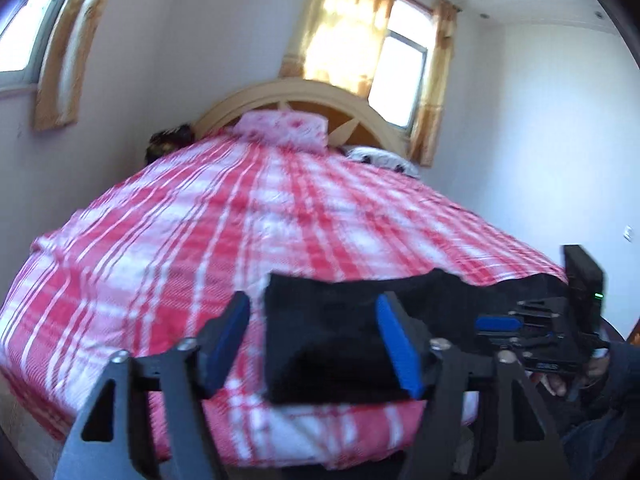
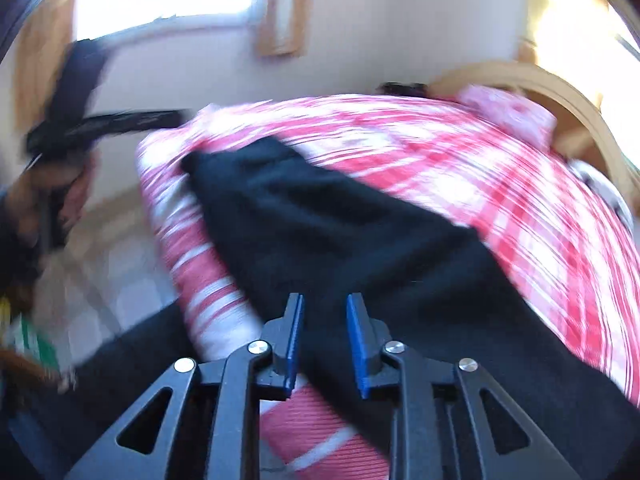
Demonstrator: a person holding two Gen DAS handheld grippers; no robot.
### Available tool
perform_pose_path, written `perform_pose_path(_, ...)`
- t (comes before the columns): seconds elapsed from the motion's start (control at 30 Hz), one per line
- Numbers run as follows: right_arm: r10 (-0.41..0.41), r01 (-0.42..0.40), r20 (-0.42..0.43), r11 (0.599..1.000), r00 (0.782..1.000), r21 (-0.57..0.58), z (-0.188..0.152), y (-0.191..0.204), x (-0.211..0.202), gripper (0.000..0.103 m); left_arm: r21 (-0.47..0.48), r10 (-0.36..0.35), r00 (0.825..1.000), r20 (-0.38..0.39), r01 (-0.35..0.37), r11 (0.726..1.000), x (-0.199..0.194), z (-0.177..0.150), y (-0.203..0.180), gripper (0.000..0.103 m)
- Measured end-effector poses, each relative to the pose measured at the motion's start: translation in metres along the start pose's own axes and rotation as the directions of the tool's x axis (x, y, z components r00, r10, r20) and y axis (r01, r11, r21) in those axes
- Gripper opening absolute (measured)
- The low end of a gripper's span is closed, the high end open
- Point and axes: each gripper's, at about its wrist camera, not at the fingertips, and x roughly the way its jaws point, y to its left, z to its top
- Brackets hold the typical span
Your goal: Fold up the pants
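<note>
Black pants lie folded near the front edge of a bed with a red and white checked cover. My left gripper hovers over their left part, open wide, its blue pads clear of the cloth. In the right wrist view the pants stretch away as a long dark band across the cover. My right gripper stands over their near end with a narrow gap between its pads and nothing pinched. The right gripper also shows at the right of the left wrist view, at the pants' other end.
A pink pillow and a curved wooden headboard stand at the far end of the bed. Behind them is a curtained window. A person's hand holds the blurred left gripper. Pale floor lies beside the bed.
</note>
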Motion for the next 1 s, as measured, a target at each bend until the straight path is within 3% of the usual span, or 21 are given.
perform_pose_path(0.07,-0.02,0.021,-0.014,0.997,1.0,0.078,0.0,-0.019,0.004,0.032,0.042,-0.038,0.999,-0.034,0.04,0.998,0.018,0.002,-0.022,0.078)
perform_pose_path(0.17,-0.048,0.057,-0.085,0.992,0.995,0.11,-0.009,-0.028,0.021,0.036,0.068,-0.023,0.991,-0.128,0.032,0.997,0.054,-0.008,-0.035,0.078)
perform_pose_path(0.23,-0.046,0.051,-0.055,0.994,0.997,0.098,-0.014,-0.028,0.02,0.037,0.02,0.016,0.967,-0.253,-0.011,1.0,0.08,-0.025,-0.026,0.078)
perform_pose_path(0.27,-0.047,0.052,-0.056,0.994,0.997,0.095,-0.014,-0.029,0.019,0.039,0.002,0.016,0.961,-0.277,-0.016,1.0,0.085,-0.031,-0.022,0.077)
perform_pose_path(0.3,-0.05,0.056,-0.06,0.994,0.997,0.097,-0.013,-0.032,0.016,0.04,0.023,0.018,0.971,-0.24,-0.012,1.0,0.08,-0.034,-0.025,0.078)
perform_pose_path(0.37,-0.075,0.08,-0.05,0.989,0.996,0.123,-0.016,-0.043,0.002,0.04,0.057,0.038,0.966,-0.258,-0.024,0.998,0.078,-0.032,-0.029,0.078)
perform_pose_path(0.47,-0.117,0.12,-0.024,0.969,0.993,0.214,-0.03,-0.08,-0.029,0.04,0.034,0.031,0.976,-0.216,-0.024,0.999,0.067,-0.024,-0.034,0.078)
perform_pose_path(0.6,-0.222,0.226,-0.054,0.895,0.974,0.384,-0.068,-0.151,-0.087,0.04,0.064,0.008,0.982,-0.19,0.004,0.998,0.068,-0.019,-0.058,0.079)
perform_pose_path(0.67,-0.319,0.322,-0.088,0.823,0.944,0.468,-0.097,-0.19,-0.124,0.04,0.088,0.013,0.98,-0.199,0.004,0.996,0.074,-0.019,-0.068,0.079)
perform_pose_path(0.77,-0.448,0.453,-0.163,0.676,0.879,0.581,-0.144,-0.248,-0.179,0.04,0.079,0.006,0.976,-0.219,0.012,0.997,0.085,-0.021,-0.075,0.079)
perform_pose_path(0.83,-0.538,0.513,-0.208,0.514,0.817,0.688,-0.182,-0.292,-0.227,0.04,0.048,0.016,0.973,-0.23,-0.006,0.999,0.094,-0.019,-0.073,0.079)
perform_pose_path(0.9,-0.575,0.528,-0.247,0.394,0.78,0.752,-0.209,-0.32,-0.257,0.04,0.003,0.013,0.974,-0.226,-0.013,1.0,0.095,-0.018,-0.075,0.079)
perform_pose_path(0.93,-0.592,0.547,-0.29,0.315,0.752,0.776,-0.227,-0.335,-0.274,0.04,-0.015,0.0,0.975,-0.22,-0.004,1.0,0.097,-0.016,-0.076,0.079)
perform_pose_path(0.97,-0.593,0.548,-0.311,0.271,0.743,0.791,-0.238,-0.346,-0.282,0.04,-0.009,-0.003,0.976,-0.219,0.001,1.0,0.097,-0.015,-0.081,0.079)
perform_pose_path(1.0,-0.582,0.531,-0.316,0.241,0.749,0.813,-0.252,-0.355,-0.29,0.04,0.007,0.002,0.976,-0.218,-0.001,1.0,0.099,-0.015,-0.086,0.079)
